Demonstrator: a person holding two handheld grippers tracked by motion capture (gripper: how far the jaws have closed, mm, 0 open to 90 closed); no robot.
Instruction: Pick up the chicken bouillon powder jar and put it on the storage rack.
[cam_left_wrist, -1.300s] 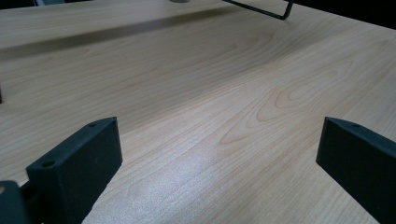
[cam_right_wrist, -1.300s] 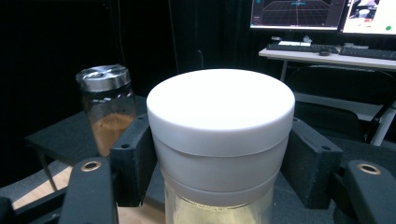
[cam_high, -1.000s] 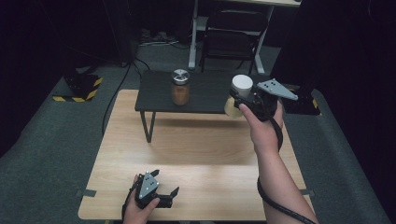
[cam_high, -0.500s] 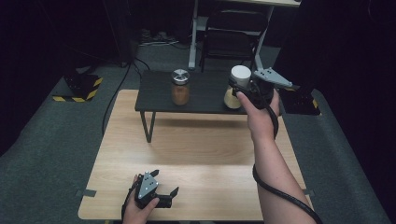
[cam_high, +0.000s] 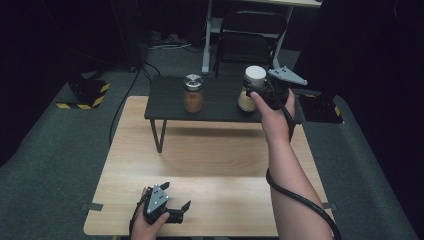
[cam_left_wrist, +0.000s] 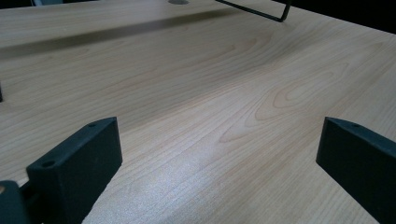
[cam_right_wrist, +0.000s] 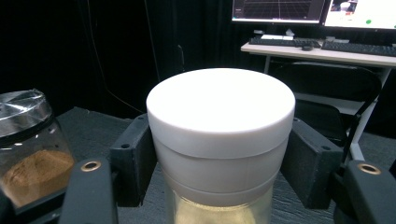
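Two glass jars are being seen on the low black shelf (cam_high: 220, 107): a white-lidded glass jar of pale powder (cam_high: 251, 90), near its right edge, is being clamped by the right gripper (cam_high: 260, 89); a metal-lidded jar of brown powder (cam_high: 193, 94) is standing left. The left gripper (cam_high: 172, 202) is being rested wide open near the front edge of the light wooden tabletop (cam_high: 210, 160); a dim, seemingly carpeted room is lying around.

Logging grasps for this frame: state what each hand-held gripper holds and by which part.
The right hand-held gripper clamps the white-lidded jar by its lid and neck, one jaw on each side. The left hand-held gripper is open over the wooden table, holding nothing.
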